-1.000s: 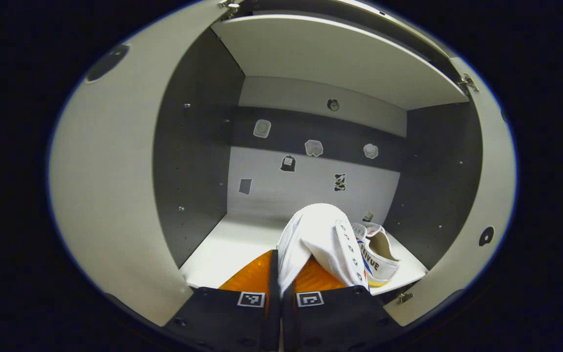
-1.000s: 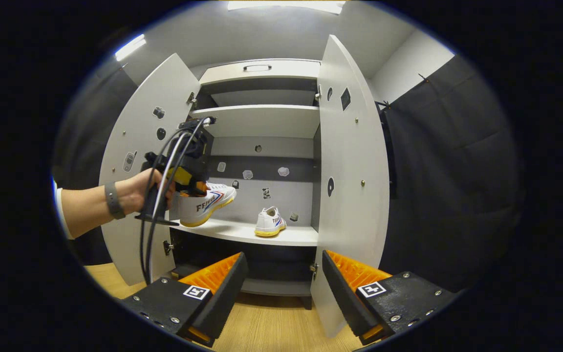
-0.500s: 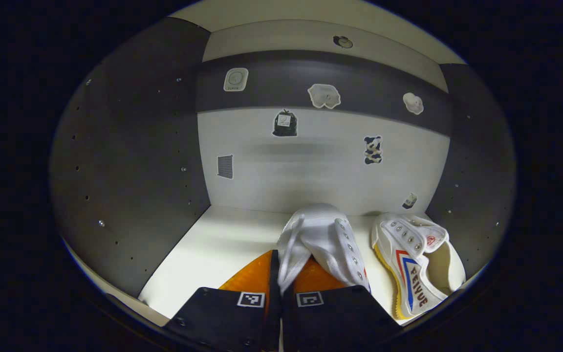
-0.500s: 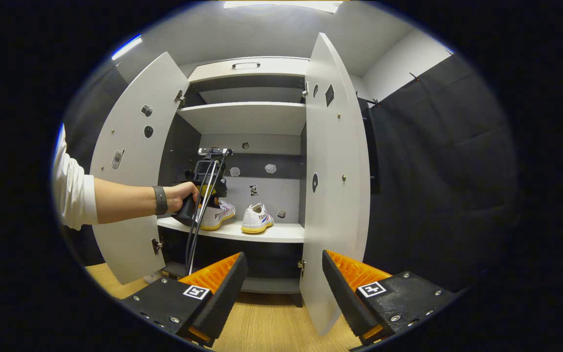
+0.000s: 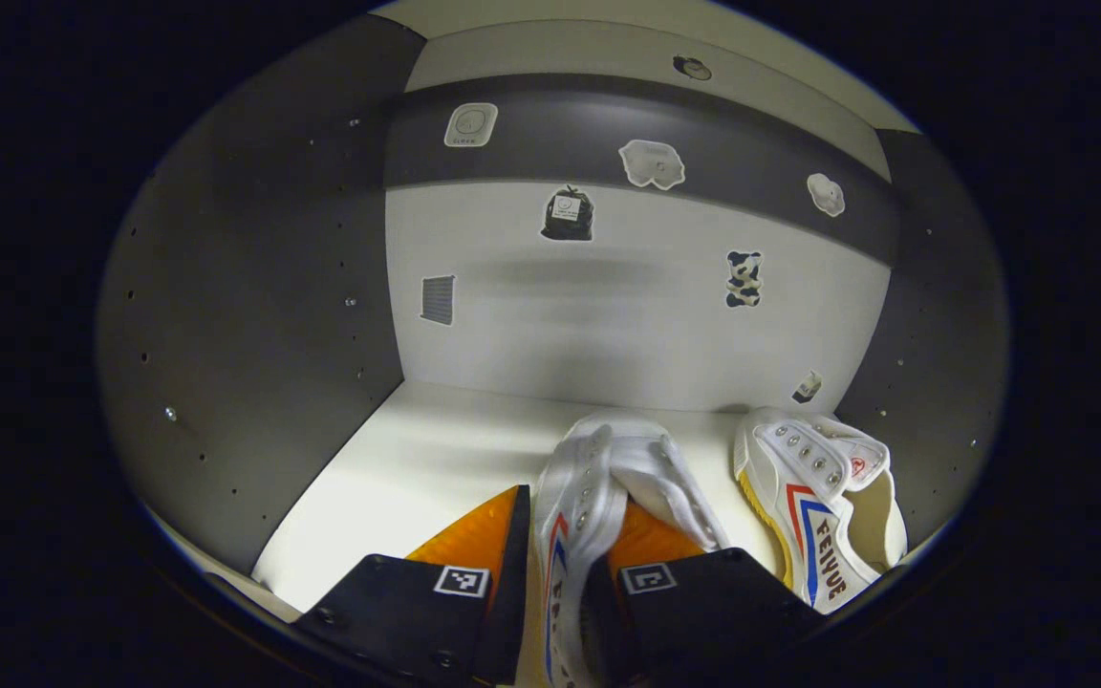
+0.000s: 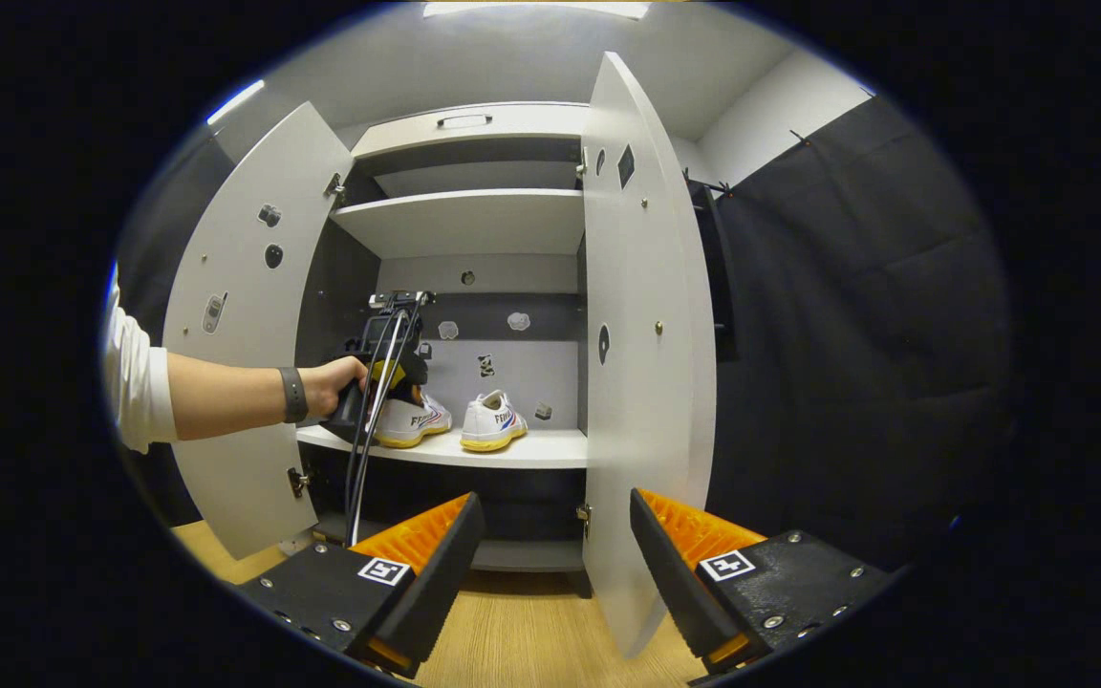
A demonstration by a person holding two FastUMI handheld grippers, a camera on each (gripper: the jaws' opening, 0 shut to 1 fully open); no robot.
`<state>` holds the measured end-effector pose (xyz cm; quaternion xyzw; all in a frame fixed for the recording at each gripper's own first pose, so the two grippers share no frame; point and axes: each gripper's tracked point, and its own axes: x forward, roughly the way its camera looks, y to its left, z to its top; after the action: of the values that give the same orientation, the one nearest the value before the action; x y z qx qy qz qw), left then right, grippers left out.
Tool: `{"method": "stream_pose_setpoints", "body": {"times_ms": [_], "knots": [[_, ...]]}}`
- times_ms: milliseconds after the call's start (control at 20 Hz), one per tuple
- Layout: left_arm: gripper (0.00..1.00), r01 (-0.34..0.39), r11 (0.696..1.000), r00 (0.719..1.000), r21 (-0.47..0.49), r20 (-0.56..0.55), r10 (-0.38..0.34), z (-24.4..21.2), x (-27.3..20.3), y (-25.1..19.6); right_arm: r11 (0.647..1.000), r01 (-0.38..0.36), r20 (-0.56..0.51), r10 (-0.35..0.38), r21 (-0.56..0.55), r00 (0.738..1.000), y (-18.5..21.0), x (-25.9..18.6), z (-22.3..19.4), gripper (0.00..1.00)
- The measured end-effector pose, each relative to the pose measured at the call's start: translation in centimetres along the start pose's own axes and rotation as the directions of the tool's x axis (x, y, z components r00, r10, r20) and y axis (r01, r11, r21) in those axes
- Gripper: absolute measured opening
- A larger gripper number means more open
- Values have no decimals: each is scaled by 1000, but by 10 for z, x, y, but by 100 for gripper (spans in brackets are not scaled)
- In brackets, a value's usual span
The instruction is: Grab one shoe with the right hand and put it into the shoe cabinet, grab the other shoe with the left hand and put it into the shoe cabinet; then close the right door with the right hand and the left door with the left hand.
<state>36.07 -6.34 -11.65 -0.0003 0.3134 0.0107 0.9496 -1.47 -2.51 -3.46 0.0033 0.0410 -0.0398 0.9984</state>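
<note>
Shoes side by side on the cabinet shelf [image 5: 436, 459]. Left claw [image 5: 560, 573] inside the shoe cabinet [image 6: 474, 220], fingers loosened to either side of the left shoe [image 5: 598, 478], which rests on the shelf; whether the pads touch it cannot be told. Right shoe [image 5: 818, 497] just beside it, near the right wall. Seen from the right gripper view: hand [image 6: 335, 382] holding the left claw at the shelf, both doors swung open. Right claw [image 6: 550, 564] wide apart, holding nothing, well back from the cabinet above the wooden floor [image 6: 522, 640].
</note>
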Motion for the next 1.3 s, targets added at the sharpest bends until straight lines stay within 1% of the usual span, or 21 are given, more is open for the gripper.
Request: {"method": "stream_pose_setpoints", "body": {"times_ms": [50, 150, 200, 300, 350, 500, 550, 600, 650, 700, 850, 900, 1000, 1100, 1150, 1200, 1300], "knots": [[44, 2, 1000, 1000, 9, 3, -2, 2, -2, -1, 1000, 1, -1, -1, 0, 1000, 0, 1, 0, 94], [54, 8, 1000, 1000, 25, 12, -8, 5, -9, -2, 1000, 1, -2, -1, 8, 1000, -1, 1, -1, 94], [56, -2, 1000, 1000, 27, 19, 2, 5, -14, 2, 1000, -2, -5, 2, 13, 1000, -1, 2, -2, 94], [67, -29, 999, 999, 21, 39, 29, 6, -26, 10, 1000, -5, -12, 5, 22, 1000, 0, 2, -5, 94], [87, -30, 999, 998, 12, 56, 29, 7, -34, 12, 1000, -7, -12, 7, 24, 1000, 0, 3, -5, 94], [99, 13, 1000, 992, 13, 126, -14, 7, -68, 10, 999, -16, -6, 16, 29, 1000, 2, 5, -3, 94], [96, 28, 999, 984, 20, 173, -31, 13, -84, 10, 999, -20, -4, 20, 31, 1000, 3, 6, -2, 94], [98, 46, 999, 973, 28, 224, -51, 19, -101, 8, 999, -24, -3, 24, 33, 1000, 4, 6, -1, 94], [96, 60, 998, 963, 36, 261, -68, 24, -121, 8, 999, -29, -1, 29, 34, 1000, 6, 7, 0, 94], [98, 79, 996, 954, 44, 286, -88, 24, -140, 6, 999, -35, 0, 35, 33, 999, 7, 7, 0, 94], [96, 126, 991, 925, 35, 358, -130, 26, -192, 10, 998, -52, 5, 52, 30, 999, 12, 6, 1, 94], [97, 133, 991, 913, 34, 384, -136, 26, -209, 13, 998, -59, 6, 58, 32, 998, 14, 6, 1, 94], [97, 137, 990, 891, 33, 432, -138, 21, -240, 20, 997, -73, 7, 73, 40, 997, 18, 4, 2, 94], [95, 138, 990, 866, 26, 483, -133, 9, -271, 29, 996, -81, 14, 81, 46, 997, 22, 0, 5, 94], [94, 133, 991, 859, 26, 496, -129, -2, -282, 33, 995, -86, 18, 85, 48, 996, 23, -2, 7, 94], [99, 124, 992, 853, 29, 507, -122, -16, -294, 38, 995, -91, 21, 91, 49, 996, 25, -5, 8, 94], [97, 96, 995, 857, 28, 506, -97, -51, -311, 50, 994, -102, 24, 101, 43, 995, 26, -11, 10, 94]]}}
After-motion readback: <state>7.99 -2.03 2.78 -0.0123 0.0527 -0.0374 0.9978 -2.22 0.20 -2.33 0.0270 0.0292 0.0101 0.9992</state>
